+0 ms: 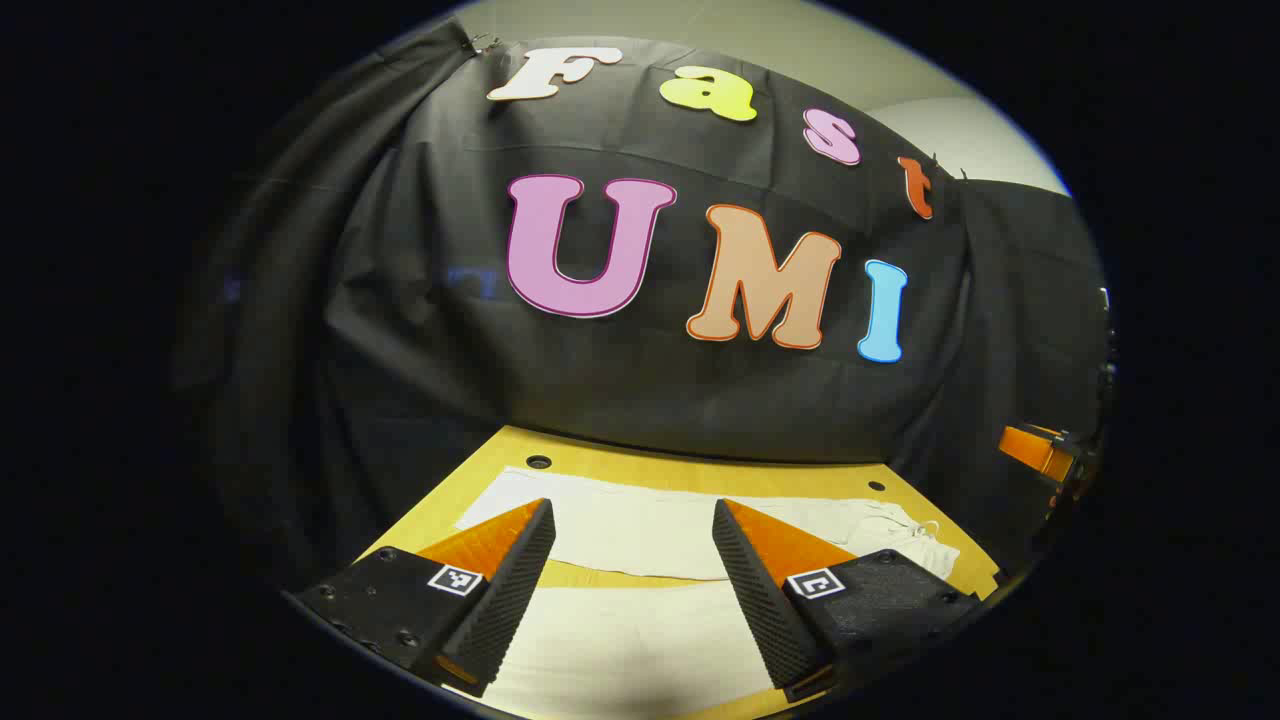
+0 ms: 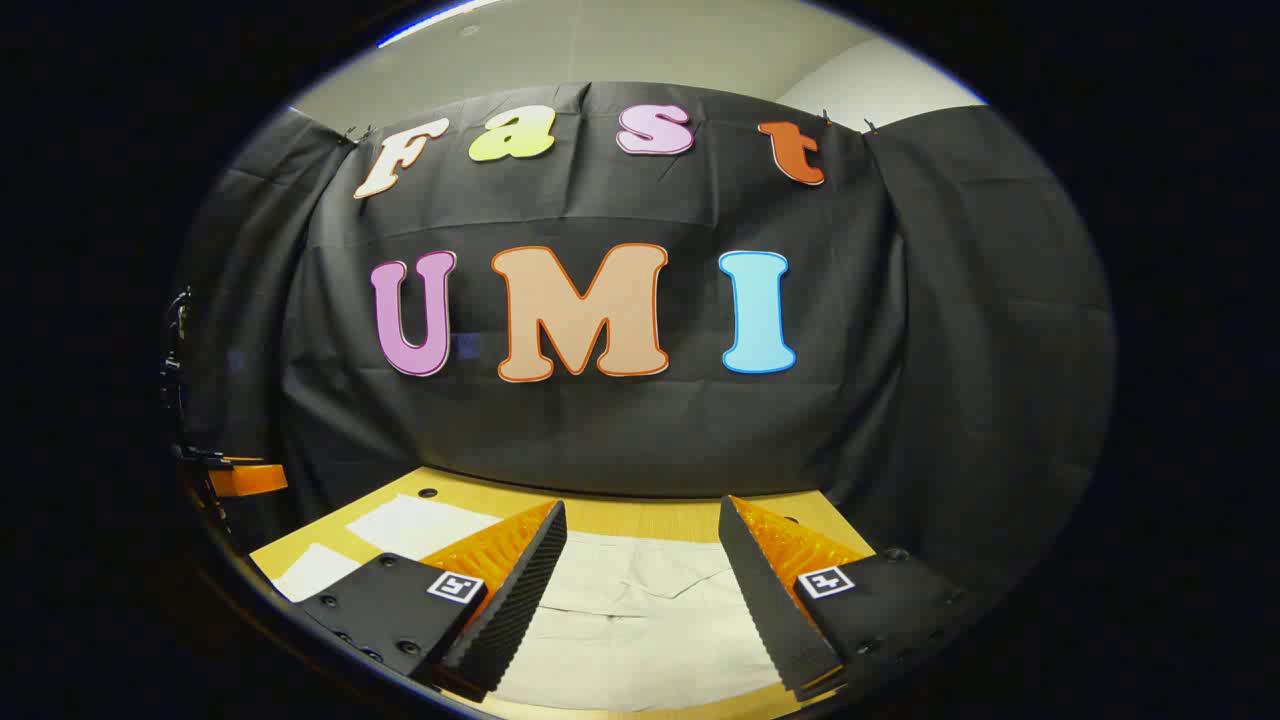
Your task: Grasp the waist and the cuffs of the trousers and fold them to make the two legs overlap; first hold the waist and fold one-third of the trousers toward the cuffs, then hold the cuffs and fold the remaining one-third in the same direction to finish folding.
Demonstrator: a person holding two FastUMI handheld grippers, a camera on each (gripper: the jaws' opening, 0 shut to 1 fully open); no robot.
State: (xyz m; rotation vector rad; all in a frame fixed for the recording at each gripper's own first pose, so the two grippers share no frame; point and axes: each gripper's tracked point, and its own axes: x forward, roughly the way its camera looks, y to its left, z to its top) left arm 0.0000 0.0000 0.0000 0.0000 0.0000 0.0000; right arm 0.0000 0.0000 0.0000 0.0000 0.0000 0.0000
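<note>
**Both grippers wide open above the trousers**

Left gripper view: the left gripper [image 1: 634, 580] hangs with its two fingers spread well apart, nothing between them. Below lie the cream-white cloth trousers [image 1: 640, 540], flat on the yellow wooden table [image 1: 690, 470]. One leg runs across from 9 o'clock to 3 o'clock, and a second pale panel sits at 6 o'clock, with a strip of table showing between the two. The gathered waist with its drawstring sits out at 3 o'clock. Far off at 3 o'clock, part of the other gripper shows.

Right gripper view: the right gripper [image 2: 642, 590] is parted just as wide, gripping nothing. The trousers [image 2: 640, 610] spread directly beneath at 6 o'clock, lightly creased, with more white cloth off at 9 o'clock on the table [image 2: 640, 515].
</note>
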